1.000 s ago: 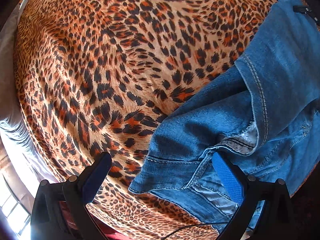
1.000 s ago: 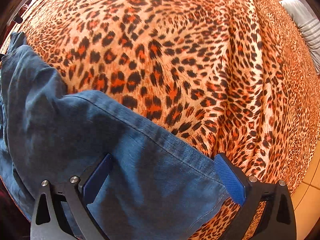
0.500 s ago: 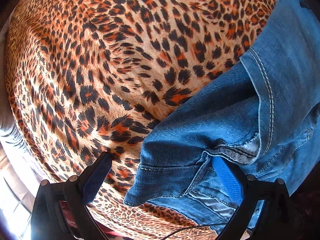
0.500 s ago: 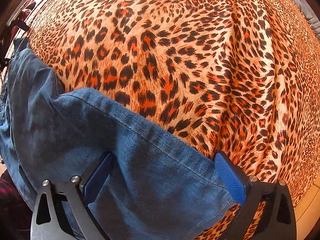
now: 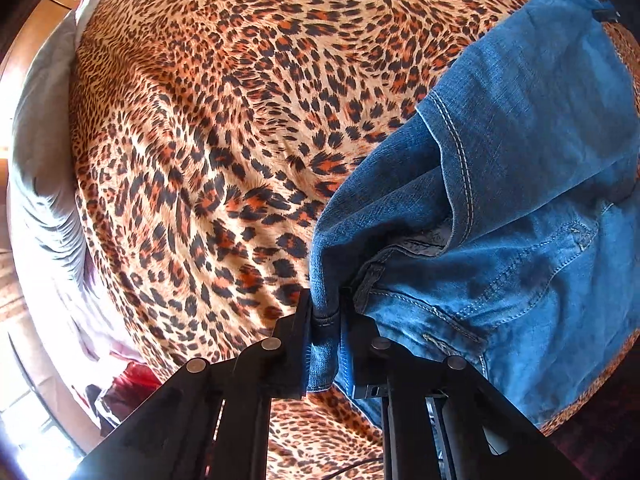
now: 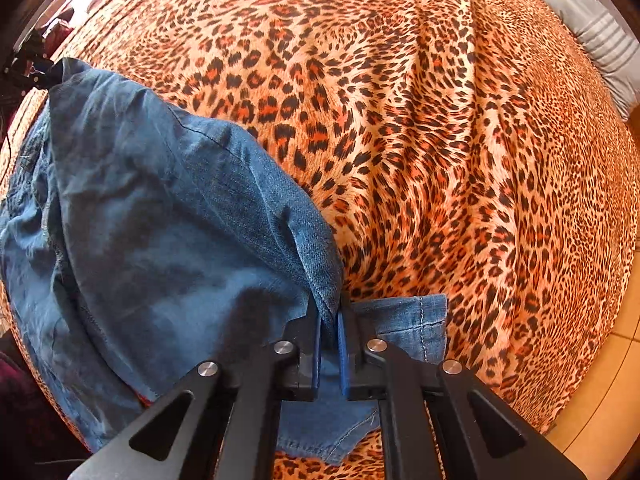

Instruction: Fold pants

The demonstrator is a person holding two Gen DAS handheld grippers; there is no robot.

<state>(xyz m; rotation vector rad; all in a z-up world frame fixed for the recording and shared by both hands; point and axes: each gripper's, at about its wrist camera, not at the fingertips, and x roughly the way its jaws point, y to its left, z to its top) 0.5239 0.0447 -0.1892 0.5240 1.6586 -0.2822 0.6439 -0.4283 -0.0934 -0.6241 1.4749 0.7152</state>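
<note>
Blue denim pants (image 5: 520,200) lie folded on a leopard-print bedspread (image 5: 220,140). In the left wrist view my left gripper (image 5: 325,312) is shut on the pants at the waistband end, with a fold of denim pinched between the jaws and lifted off the bed. In the right wrist view the pants (image 6: 152,220) fill the left half. My right gripper (image 6: 329,316) is shut on a fold of the leg fabric near the hem (image 6: 420,316), and the cloth rises to the jaws.
The leopard bedspread (image 6: 460,140) stretches far to the right and ahead. A grey pillow (image 6: 600,40) lies at the far right edge and grey bedding (image 5: 44,160) at the left edge. Tiled floor (image 6: 600,420) shows past the bed's near right corner.
Both grippers were open over the pants and have now shut on the denim. The gripped folds have bunched up and lifted from the bedspread.
</note>
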